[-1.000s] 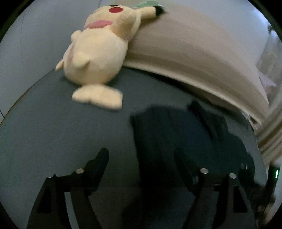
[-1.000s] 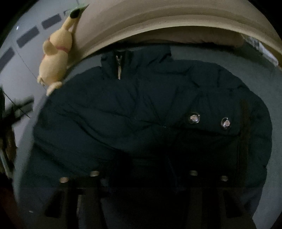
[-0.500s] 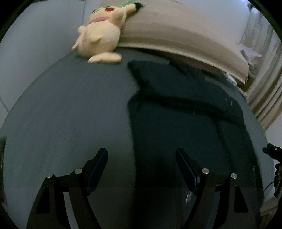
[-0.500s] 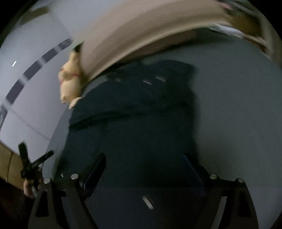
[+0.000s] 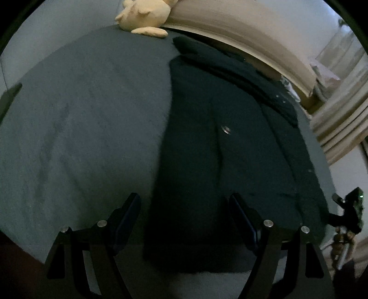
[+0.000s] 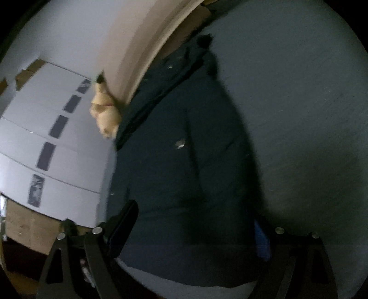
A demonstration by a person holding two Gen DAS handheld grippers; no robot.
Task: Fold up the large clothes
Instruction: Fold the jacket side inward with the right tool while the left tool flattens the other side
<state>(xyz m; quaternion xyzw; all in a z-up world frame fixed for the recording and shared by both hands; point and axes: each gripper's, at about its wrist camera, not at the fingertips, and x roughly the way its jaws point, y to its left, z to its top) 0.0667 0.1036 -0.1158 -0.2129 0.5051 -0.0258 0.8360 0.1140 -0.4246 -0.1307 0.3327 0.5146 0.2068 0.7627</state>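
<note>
Dark jacket point(image 5: 230, 147) lies folded lengthwise on the bed point(image 5: 80, 115), collar toward the headboard point(image 5: 241, 30), plush toy point(image 5: 145, 16) beyond it. Your left gripper point(image 5: 184, 218) is spread wide, holding nothing, over the hem. Your right gripper point(image 6: 195, 230) has just been opening, hem between the jaws but not pinched. Take both hem corners evenly, then fold toward the collar.

plush toy point(image 5: 145, 16) head cut off at top edge, dark jacket point(image 5: 220, 149) folds lost in gloom, hem blurred
</note>
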